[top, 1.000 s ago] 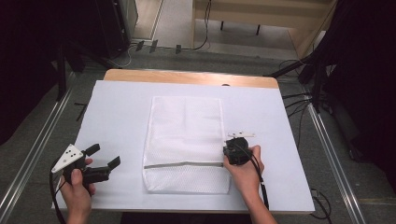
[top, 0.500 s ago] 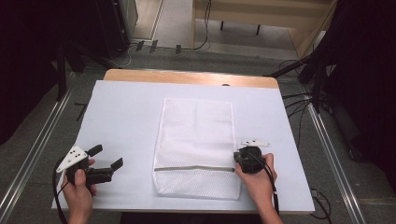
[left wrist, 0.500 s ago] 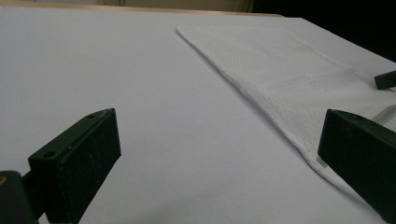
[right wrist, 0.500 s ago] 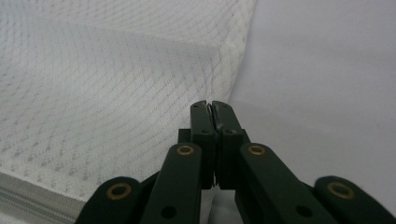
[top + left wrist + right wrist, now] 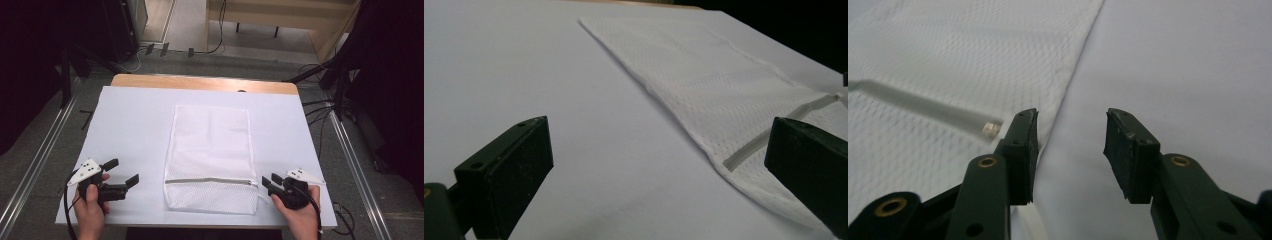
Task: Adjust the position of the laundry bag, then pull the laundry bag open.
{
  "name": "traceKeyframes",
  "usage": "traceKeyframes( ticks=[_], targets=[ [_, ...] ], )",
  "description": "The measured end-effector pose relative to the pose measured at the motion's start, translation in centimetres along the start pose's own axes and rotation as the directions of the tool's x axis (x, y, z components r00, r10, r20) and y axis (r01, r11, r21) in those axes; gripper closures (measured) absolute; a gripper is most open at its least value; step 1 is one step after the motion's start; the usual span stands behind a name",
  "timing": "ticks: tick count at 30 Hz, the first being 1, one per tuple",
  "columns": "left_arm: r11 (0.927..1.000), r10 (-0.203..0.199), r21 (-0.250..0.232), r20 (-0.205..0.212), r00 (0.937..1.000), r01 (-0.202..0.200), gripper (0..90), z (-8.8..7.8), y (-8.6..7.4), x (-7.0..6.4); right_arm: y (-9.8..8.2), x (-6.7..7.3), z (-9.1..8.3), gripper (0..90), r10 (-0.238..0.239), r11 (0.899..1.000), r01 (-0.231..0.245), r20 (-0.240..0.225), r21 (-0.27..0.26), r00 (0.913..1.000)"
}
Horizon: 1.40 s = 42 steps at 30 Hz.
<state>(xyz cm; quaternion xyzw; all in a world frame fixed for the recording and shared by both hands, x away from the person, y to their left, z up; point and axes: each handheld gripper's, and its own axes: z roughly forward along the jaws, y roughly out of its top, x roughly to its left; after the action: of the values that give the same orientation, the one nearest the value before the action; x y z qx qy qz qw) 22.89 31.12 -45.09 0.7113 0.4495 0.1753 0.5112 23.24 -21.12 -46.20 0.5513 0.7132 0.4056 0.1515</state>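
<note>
The white mesh zip bag [image 5: 210, 157] lies flat mid-table, long axis near to far, its zipper end just left of the right gripper [image 5: 267, 183], whose empty jaws have just been opening, while the left gripper [image 5: 122, 172] waits wide open and farther off.

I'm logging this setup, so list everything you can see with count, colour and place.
mesh laundry bag: one, white, flat at the table's middle, zipper closed near its front end
table cover: one, white, spread over the table
table: one, wooden, far edge bare
cables: several, dark, on the floor beyond
left claw: one, black, open, left of the bag
right claw: one, black, jaws just opened, nothing between them, at the zipper's right end
</note>
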Motion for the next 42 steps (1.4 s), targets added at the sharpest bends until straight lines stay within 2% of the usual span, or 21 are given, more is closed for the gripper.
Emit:
traceKeyframes(
  ticks=[3, 6, 8, 11, 17, 19, 20, 21, 23, 25, 26, 27, 28, 30, 31, 32, 33, 35, 36, 39, 42],
  targets=[
    [0.9998, 0.016, 0.010, 0.018, 0.9997, -0.016, 0.0, 0.5, 0.1, -1.0, -1.4, 0.1, -1.1, 54.9, -0.032, 0.999, 0.032, -0.025, -0.006, 0.9992],
    [0.9993, 0.035, 0.013, 0.032, 0.9989, -0.036, 0.0, 0.9, 0.3, -2.0, -2.2, -0.2, -1.7, 55.2, -0.026, 1.000, 0.026, -0.057, -0.005, 0.9980],
    [0.9988, 0.040, 0.027, 0.026, 0.9989, -0.040, 0.0, 1.4, 0.4, -2.4, -2.3, -0.3, -1.5, 55.7, -0.018, 1.000, 0.019, -0.062, 0.007, 0.9979],
    [0.9992, 0.016, 0.038, 0.028, 0.9995, -0.017, 0.0, 2.0, 0.5, -3.0, -2.1, -0.4, -1.4, 54.8, -0.011, 1.000, 0.012, -0.082, 0.008, 0.9966],
    [0.9975, 0.026, 0.064, 0.053, 0.9982, -0.030, 0.0, 3.3, 1.0, -5.2, -2.1, -0.5, -1.5, 53.8, 0.012, 1.000, -0.011, -0.102, 0.016, 0.9947],
    [0.9949, 0.029, 0.095, 0.076, 0.9967, -0.036, 0.0, 4.3, 1.4, -6.9, -2.1, -0.5, -1.6, 54.3, 0.005, 1.000, -0.003, -0.106, 0.017, 0.9943],
    [0.9949, 0.029, 0.095, 0.076, 0.9967, -0.036, 0.0, 4.3, 1.4, -6.9, -2.1, -0.4, -1.6, 55.2, 0.003, 1.000, -0.001, -0.107, 0.019, 0.9943],
    [0.9933, 0.032, 0.108, 0.074, 0.9968, -0.039, 0.0, 4.9, 1.5, -8.0, -2.1, -0.3, -1.7, 55.8, -0.005, 1.000, 0.008, -0.110, 0.020, 0.9939],
    [0.9942, 0.020, 0.103, 0.092, 0.9955, -0.029, 0.0, 5.6, 1.6, -9.1, -2.0, -0.1, -2.0, 56.4, -0.001, 1.000, 0.004, -0.120, 0.028, 0.9928],
    [0.9934, 0.013, 0.112, 0.069, 0.9975, -0.021, 14.7, 6.0, 1.7, -9.7, -2.0, -0.1, -2.1, 56.6, -0.001, 1.000, 0.004, -0.129, 0.026, 0.9916],
    [0.9901, 0.010, 0.140, 0.004, 0.9999, -0.011, 21.6, 6.9, 1.9, -10.9, -2.1, 0.1, -2.1, 56.6, -0.004, 1.000, 0.008, -0.136, 0.029, 0.9907],
    [0.9901, 0.010, 0.140, 0.004, 0.9999, -0.011, 26.5, 6.9, 1.9, -10.9, -2.1, 0.1, -2.0, 56.6, -0.008, 0.999, 0.012, -0.139, 0.031, 0.9902],
    [0.9873, 0.012, 0.159, -0.015, 0.9998, -0.009, 32.1, 7.9, 2.0, -12.1, -2.1, 0.1, -1.9, 56.6, -0.005, 0.999, 0.010, -0.140, 0.038, 0.9902],
    [0.9850, 0.025, 0.171, 0.003, 0.9997, -0.025, 41.0, 8.8, 2.1, -13.3, -2.2, 0.2, -1.6, 56.6, -0.006, 0.999, 0.013, -0.144, 0.047, 0.9895],
    [0.9850, 0.025, 0.171, 0.003, 0.9997, -0.025, 43.9, 8.8, 2.1, -13.3, -2.2, 0.2, -1.6, 56.6, -0.006, 0.999, 0.013, -0.144, 0.047, 0.9895],
    [0.9825, 0.030, 0.183, 0.019, 0.9994, -0.033, 43.9, 9.3, 2.2, -13.8, -2.3, 0.2, -1.5, 56.5, -0.004, 0.999, 0.012, -0.147, 0.052, 0.9891],
    [0.9793, 0.035, 0.198, 0.052, 0.9981, -0.045, 50.6, 10.4, 2.3, -14.9, -2.4, 0.1, -1.1, 56.1, 0.002, 0.998, 0.007, -0.151, 0.060, 0.9886],
    [0.9763, 0.032, 0.211, 0.072, 0.9969, -0.047, 53.2, 10.9, 2.4, -15.3, -2.4, 0.1, -1.0, 56.1, 0.004, 0.998, 0.005, -0.147, 0.059, 0.9892],
    [0.9736, 0.031, 0.223, 0.088, 0.9956, -0.050, 59.7, 11.4, 2.5, -15.8, -2.4, 0.1, -0.7, 55.3, 0.007, 0.998, 0.002, -0.148, 0.061, 0.9889],
    [0.9666, 0.062, 0.240, 0.118, 0.9911, -0.089, 67.2, 13.0, 3.1, -17.5, -2.3, 0.1, -0.2, 54.2, -0.001, 0.997, 0.014, -0.170, 0.076, 0.9854],
    [0.9646, 0.071, 0.244, 0.124, 0.9897, -0.100, 71.2, 13.6, 3.4, -18.1, -2.3, 0.3, 0.4, 53.9, -0.014, 0.996, 0.030, -0.177, 0.088, 0.9841]
  ],
)
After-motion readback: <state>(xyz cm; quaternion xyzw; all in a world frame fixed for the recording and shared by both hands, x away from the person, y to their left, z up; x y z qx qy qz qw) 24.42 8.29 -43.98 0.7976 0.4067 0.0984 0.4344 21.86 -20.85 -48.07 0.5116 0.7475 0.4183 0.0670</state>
